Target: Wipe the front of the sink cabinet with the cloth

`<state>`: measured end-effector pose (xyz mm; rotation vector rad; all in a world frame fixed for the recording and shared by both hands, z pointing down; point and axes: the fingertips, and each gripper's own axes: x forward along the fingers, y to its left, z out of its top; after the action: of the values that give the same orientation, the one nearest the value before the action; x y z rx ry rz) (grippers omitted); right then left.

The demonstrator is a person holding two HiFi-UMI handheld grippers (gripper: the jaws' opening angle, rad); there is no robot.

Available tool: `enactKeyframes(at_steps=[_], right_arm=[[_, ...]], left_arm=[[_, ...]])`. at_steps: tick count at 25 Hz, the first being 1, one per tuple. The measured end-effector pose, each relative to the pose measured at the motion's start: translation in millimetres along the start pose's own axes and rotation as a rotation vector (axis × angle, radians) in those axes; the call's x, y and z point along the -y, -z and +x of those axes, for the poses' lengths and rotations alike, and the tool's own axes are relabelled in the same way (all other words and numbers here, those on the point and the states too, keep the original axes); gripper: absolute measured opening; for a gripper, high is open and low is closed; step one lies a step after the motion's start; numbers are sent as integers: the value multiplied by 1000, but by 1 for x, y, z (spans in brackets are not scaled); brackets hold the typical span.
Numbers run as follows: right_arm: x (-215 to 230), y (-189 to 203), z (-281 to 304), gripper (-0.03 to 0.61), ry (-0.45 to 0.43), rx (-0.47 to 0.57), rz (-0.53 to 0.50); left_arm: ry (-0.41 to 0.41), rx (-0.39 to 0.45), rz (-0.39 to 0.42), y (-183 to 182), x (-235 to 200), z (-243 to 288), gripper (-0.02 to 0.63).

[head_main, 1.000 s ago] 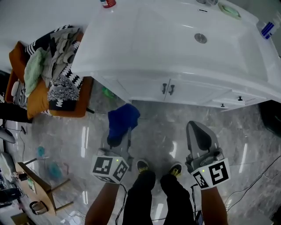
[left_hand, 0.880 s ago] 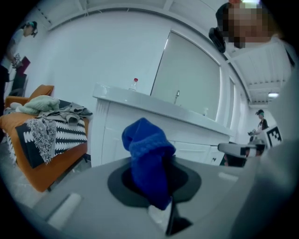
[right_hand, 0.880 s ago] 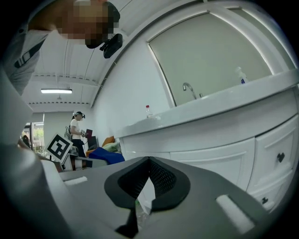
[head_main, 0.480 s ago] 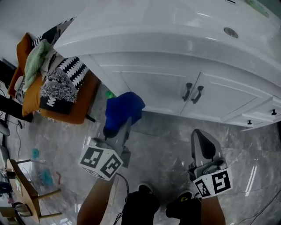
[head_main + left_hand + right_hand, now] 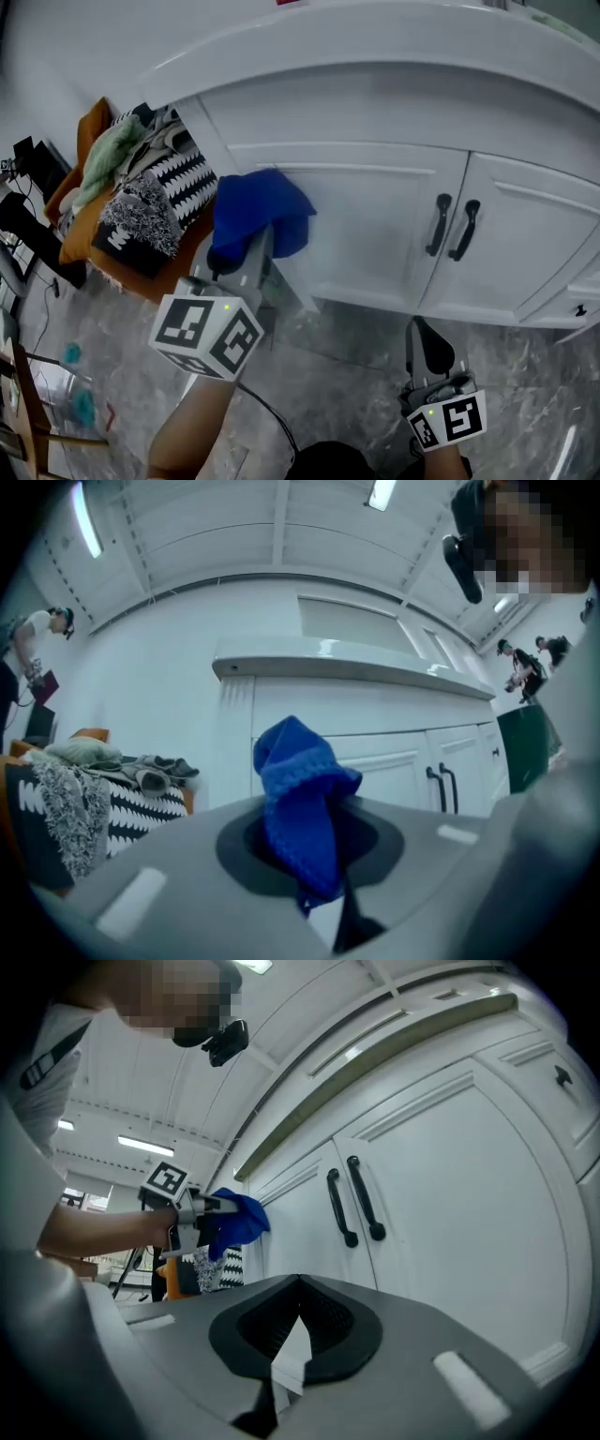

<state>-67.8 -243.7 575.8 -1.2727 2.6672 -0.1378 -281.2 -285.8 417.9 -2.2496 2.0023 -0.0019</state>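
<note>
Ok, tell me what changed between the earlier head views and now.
The left gripper, shut on the blue cloth throughout, rose from over the floor up to the left cabinet door; whether the cloth touches it is unclear. The camera came lower and nearer, so the basin is out of view. Nothing was taken or released. The right gripper stayed low, shut and empty.

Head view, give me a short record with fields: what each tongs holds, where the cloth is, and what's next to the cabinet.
Left tongs: shut on the blue cloth
Right tongs: shut, empty
Cloth position: in front of the left door's upper left corner; contact unclear
Door handles: dark, paired, where the two doors meet
Left of cabinet: pile of clothes
</note>
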Motion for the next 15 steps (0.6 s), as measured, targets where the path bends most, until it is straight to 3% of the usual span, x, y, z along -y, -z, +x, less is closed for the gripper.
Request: enactKeyframes(at_steps=[6, 15], right_arm=[[-8, -10, -1, 0, 21, 52, 12], [-1, -27, -19, 0, 54, 91, 59]], left_arm=[[-100, -30, 43, 5, -6, 15, 63], [-101, -24, 42, 8, 11, 30, 63]])
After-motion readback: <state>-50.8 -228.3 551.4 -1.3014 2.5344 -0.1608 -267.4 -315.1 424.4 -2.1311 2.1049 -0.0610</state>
